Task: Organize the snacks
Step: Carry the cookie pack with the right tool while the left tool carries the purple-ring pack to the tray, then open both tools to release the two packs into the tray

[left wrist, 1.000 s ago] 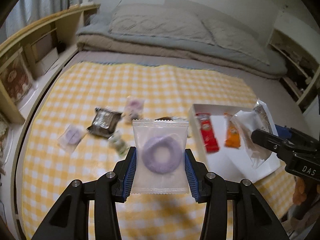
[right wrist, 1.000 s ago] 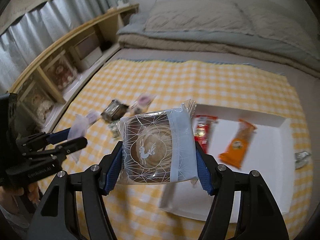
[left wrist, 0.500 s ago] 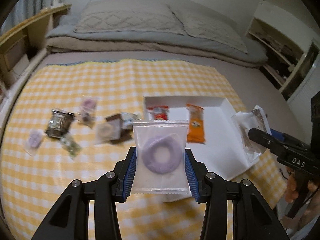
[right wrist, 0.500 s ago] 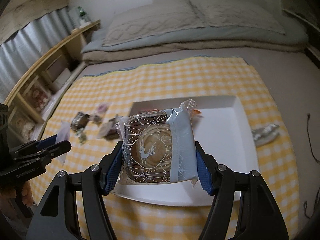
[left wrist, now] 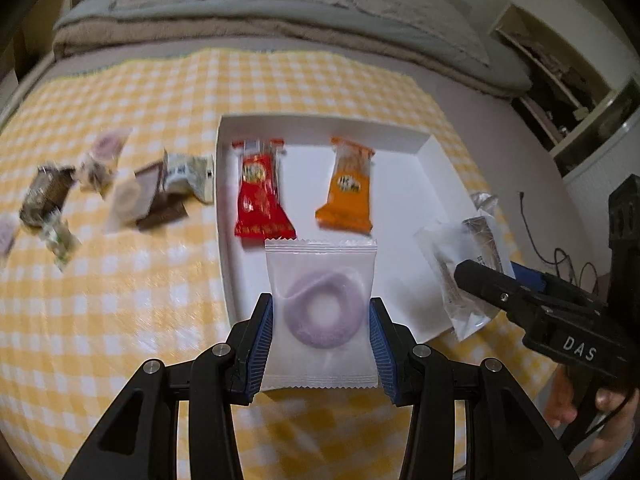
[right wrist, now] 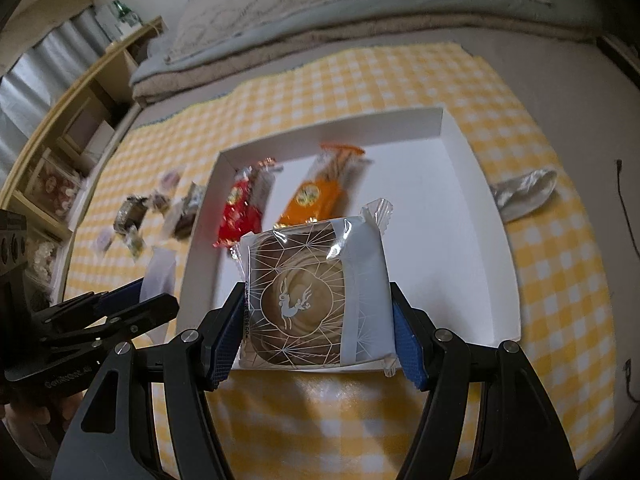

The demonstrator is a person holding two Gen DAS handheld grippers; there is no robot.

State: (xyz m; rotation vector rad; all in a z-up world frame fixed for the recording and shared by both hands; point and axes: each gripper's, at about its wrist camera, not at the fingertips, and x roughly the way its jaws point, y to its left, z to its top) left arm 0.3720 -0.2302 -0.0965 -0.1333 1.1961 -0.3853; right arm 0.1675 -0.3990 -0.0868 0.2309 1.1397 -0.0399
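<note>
Left wrist view showed the left gripper (left wrist: pixel 321 330) pinching a clear packet with a purple ring snack (left wrist: pixel 322 312) over the white tray's (left wrist: pixel 436 164) near edge, red and orange packets lying at twelve o'clock. At three o'clock, the right gripper (right wrist: pixel 318 322) clamped a rabbit-printed pastry packet (right wrist: pixel 316 296) above that tray.

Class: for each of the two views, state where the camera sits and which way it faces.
Left wrist: on the left gripper, facing down at the white tray; its fingers hold a ring snack.
Right wrist: on the right gripper, facing down at the tray; its fingers hold a cake packet.
Shared: the tray, red packet, orange packet, each other's gripper.
</note>
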